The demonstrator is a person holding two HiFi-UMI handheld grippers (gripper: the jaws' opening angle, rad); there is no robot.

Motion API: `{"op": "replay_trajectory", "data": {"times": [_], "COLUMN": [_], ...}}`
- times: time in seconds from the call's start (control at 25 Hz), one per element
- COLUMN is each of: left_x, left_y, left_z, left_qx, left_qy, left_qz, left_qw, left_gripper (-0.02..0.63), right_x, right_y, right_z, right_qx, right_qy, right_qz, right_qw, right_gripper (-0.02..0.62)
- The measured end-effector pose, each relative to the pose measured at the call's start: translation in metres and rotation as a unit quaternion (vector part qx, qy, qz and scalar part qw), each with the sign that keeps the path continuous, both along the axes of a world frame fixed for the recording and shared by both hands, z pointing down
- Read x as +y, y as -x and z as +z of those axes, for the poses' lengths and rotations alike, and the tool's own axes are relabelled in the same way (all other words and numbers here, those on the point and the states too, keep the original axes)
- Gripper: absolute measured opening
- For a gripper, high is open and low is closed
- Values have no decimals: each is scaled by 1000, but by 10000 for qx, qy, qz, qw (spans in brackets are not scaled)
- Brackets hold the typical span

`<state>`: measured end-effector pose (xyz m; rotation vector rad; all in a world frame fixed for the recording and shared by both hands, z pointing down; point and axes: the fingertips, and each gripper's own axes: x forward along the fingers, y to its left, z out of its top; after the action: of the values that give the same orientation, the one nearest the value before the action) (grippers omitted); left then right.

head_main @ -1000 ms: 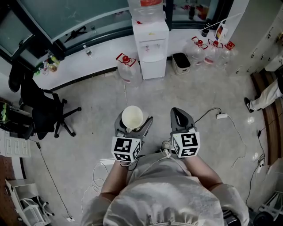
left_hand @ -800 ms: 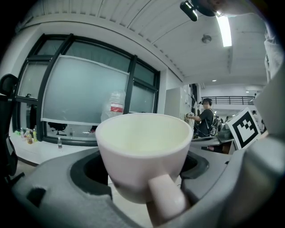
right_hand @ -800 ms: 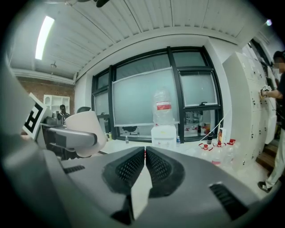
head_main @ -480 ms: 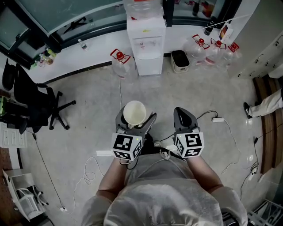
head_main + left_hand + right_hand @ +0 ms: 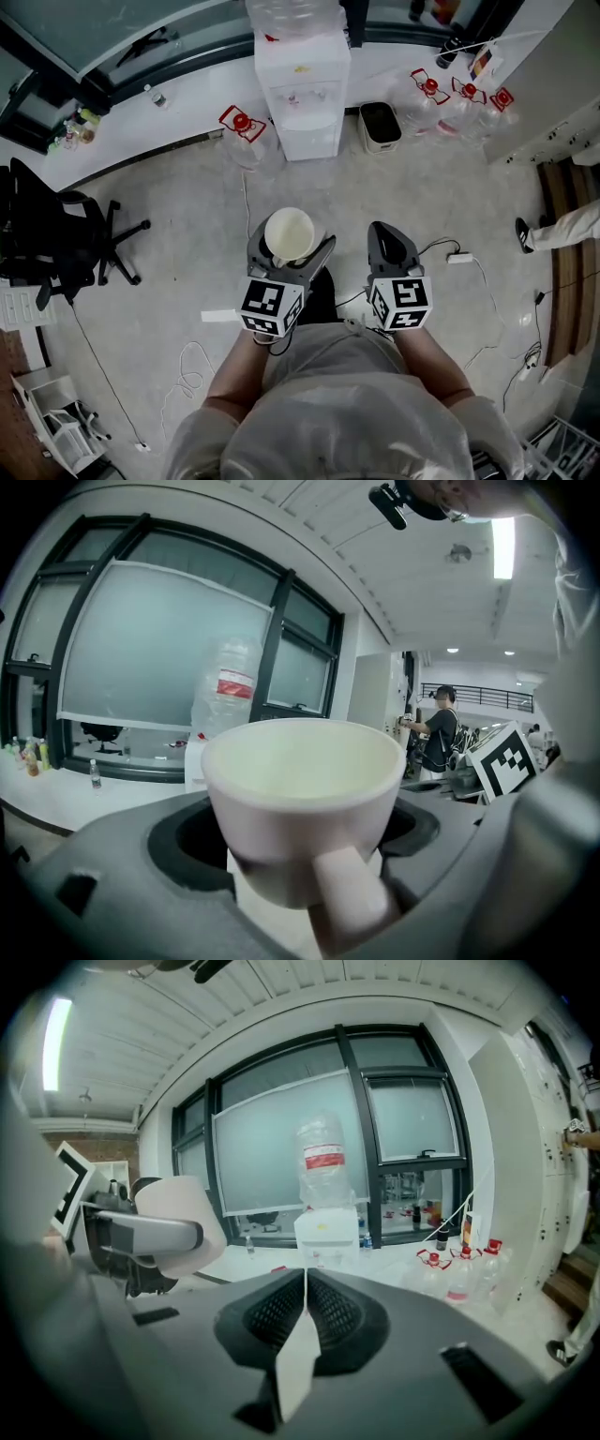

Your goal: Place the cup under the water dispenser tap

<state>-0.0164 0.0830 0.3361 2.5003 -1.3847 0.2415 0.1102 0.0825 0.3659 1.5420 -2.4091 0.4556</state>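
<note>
White and upright, the cup (image 5: 289, 234) is gripped low on its sides by the jaws of the left gripper (image 5: 290, 247). Its mouth faces up, its long axis is vertical, and its handle (image 5: 349, 897) points back toward the person. It hangs over the grey floor (image 5: 178, 216), well short of the water dispenser (image 5: 302, 94) at the far wall and nowhere near its taps. The right gripper (image 5: 389, 246), just beside the left one, has its jaws pressed together with nothing between them. Compared with a second ago, the office chair (image 5: 56, 244) has slid out to the left edge of the head view and the water dispenser has drifted a little left. The cup sits in the same grip, a touch higher in the view. Counted from left to right, there is one office chair, then one red-capped jug (image 5: 242, 131) on the floor just left of the water dispenser. Next come one cup, one water dispenser with a single big bottle (image 5: 292, 17) on top, and one dark bin (image 5: 380, 124) to its right. Three more red-capped jugs (image 5: 461, 98) stand beyond the bin, and one trouser leg (image 5: 562, 230) shows at the right edge.
</note>
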Motion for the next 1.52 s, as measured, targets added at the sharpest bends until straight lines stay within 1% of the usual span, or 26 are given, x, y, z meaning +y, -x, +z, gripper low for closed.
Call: {"op": "replay_trajectory", "data": {"times": [0.12,0.24,0.32,0.52,0.64,0.76,0.88,0.96,1.08,1.28,1.4,1.52], "left_x": [-47,-89,-116,-172,-199,-219,-232,-239,-248,-267,-278,-292], "left_y": [3,10,15,24,26,21,8,0,-11,-27,-35,-44], "left_z": [6,13,19,34,40,50,63,70,86,126,164,210], "left_qx": [51,101,132,-33,-165,-235,-310,-326,-314,-303,-464,-707], "left_qy": [75,162,221,315,382,492,594,598,687,816,854,965], "left_qz": [37,46,60,125,152,157,190,192,-9,-593,-812,-860], "left_qw": [10000,9998,9997,9994,9990,9984,9976,9975,9971,9944,9920,9891], "left_gripper": [456,456,456,456,456,456,456,456,456,456,456,456], "right_x": [-39,-81,-109,-167,-197,-221,-241,-254,-268,-287,-301,-320], "right_y": [12,30,39,53,51,42,29,23,15,1,-8,-17], "right_z": [5,5,8,21,26,35,47,55,71,99,123,151], "right_qx": [92,208,271,280,274,264,272,280,284,273,269,284], "right_qy": [168,143,136,325,379,494,626,701,817,960,1008,1082], "right_qz": [-160,-440,-544,-620,-521,-454,-489,-599,-883,-1456,-1663,-1698], "right_qw": [9997,9987,9981,9972,9975,9974,9965,9953,9923,9843,9806,9791], "right_gripper": [29,29,29,29,29,29,29,29,29,29,29,29]}}
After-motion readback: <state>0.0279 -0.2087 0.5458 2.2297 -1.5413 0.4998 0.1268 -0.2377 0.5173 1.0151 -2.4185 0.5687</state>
